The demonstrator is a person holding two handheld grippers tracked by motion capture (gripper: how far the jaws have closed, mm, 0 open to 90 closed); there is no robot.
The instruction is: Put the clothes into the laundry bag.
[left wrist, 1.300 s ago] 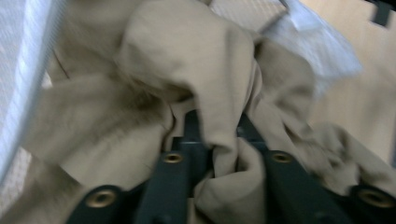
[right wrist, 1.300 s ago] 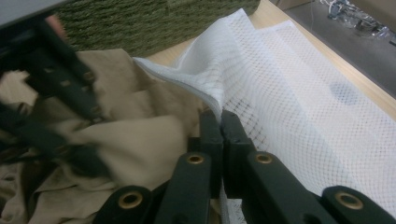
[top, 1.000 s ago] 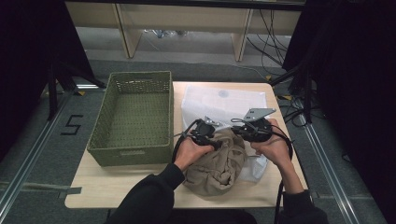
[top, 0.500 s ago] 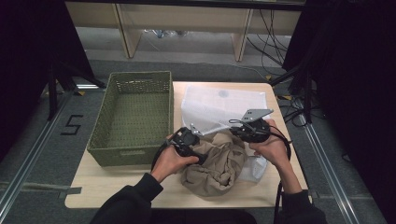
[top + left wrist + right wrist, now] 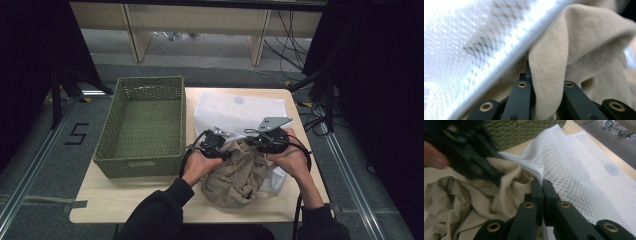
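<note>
One high camera, two riding cameras.
High view looks down on the worktop (image 5: 150, 200); both gripper views sit close against the beige cloth (image 5: 584, 50) and white mesh bag (image 5: 584, 170).

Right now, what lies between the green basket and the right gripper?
In the high view, the left gripper and a fold of the beige garment lie between the green basket and the right gripper.

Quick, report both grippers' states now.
Left gripper: shut on the crumpled beige cloth garment.
Right gripper: shut on the white mesh laundry bag's edge.
</note>
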